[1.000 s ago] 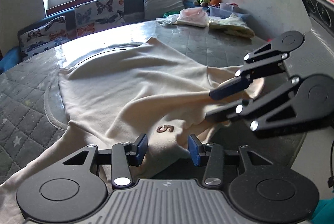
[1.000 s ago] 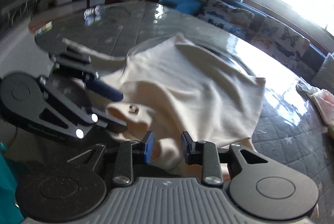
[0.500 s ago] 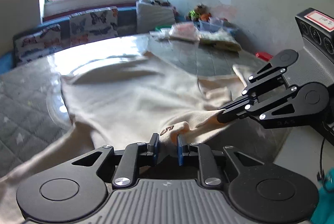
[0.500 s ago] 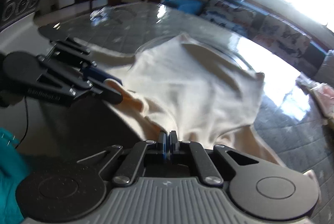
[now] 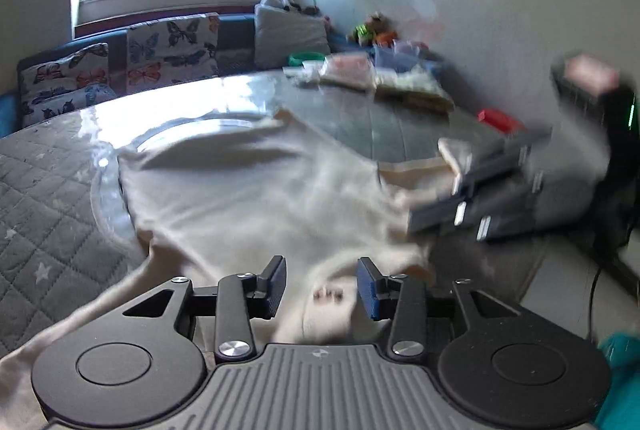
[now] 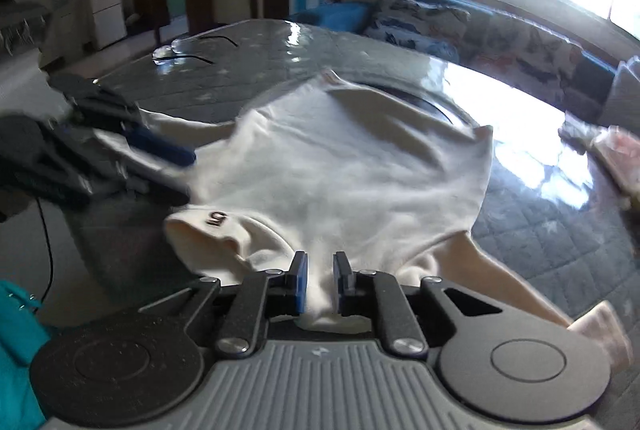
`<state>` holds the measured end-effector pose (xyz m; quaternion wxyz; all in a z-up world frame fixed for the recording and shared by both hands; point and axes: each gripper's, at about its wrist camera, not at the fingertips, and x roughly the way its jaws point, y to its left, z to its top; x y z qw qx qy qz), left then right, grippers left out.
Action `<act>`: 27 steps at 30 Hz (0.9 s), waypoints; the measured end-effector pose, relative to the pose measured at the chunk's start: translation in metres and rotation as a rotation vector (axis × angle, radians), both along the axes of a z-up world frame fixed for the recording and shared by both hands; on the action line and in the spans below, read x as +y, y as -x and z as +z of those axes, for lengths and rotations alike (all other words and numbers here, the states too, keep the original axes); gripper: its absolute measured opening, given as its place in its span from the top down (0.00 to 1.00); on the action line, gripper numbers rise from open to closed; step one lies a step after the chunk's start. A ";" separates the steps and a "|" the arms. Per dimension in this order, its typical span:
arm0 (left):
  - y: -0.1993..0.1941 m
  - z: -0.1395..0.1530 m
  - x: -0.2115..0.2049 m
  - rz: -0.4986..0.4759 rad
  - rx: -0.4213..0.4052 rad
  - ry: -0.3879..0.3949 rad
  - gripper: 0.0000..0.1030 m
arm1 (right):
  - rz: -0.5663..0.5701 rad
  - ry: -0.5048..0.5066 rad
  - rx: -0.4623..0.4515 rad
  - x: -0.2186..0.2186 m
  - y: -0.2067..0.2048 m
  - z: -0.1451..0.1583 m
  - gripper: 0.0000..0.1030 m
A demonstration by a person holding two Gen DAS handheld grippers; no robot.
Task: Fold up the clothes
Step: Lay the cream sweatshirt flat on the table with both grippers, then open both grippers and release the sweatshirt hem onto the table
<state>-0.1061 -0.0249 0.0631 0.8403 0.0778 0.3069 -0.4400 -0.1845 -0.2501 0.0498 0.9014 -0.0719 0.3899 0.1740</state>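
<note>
A cream garment (image 5: 256, 197) with a small "5" mark lies spread on the round quilted table (image 5: 48, 197), its near edge hanging off the front. My left gripper (image 5: 320, 288) is open just above the near hem, nothing between its fingers. My right gripper (image 6: 319, 280) is partly open with cloth of the same garment (image 6: 340, 169) lying between its fingers. Each gripper appears blurred in the other's view, the right one (image 5: 472, 197) at the garment's right edge, the left one (image 6: 160, 149) at its left edge.
Bagged items and folded cloth (image 5: 372, 77) sit at the table's far right. A red object (image 5: 496, 117) lies near that edge. A butterfly-print sofa (image 5: 120, 69) runs under the window. A glass turntable ring (image 6: 420, 101) shows under the garment. A dark cable (image 6: 208, 41) lies at the far side.
Both grippers were shut on the garment's near edge half a second ago; both have since opened, the left wide, the right partly. The cloth has dropped back and the views have shifted.
</note>
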 end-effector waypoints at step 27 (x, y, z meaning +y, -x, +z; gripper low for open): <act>0.005 -0.051 -0.118 -0.140 0.100 -0.029 0.50 | -0.717 0.038 0.015 -0.156 -0.026 -0.027 0.74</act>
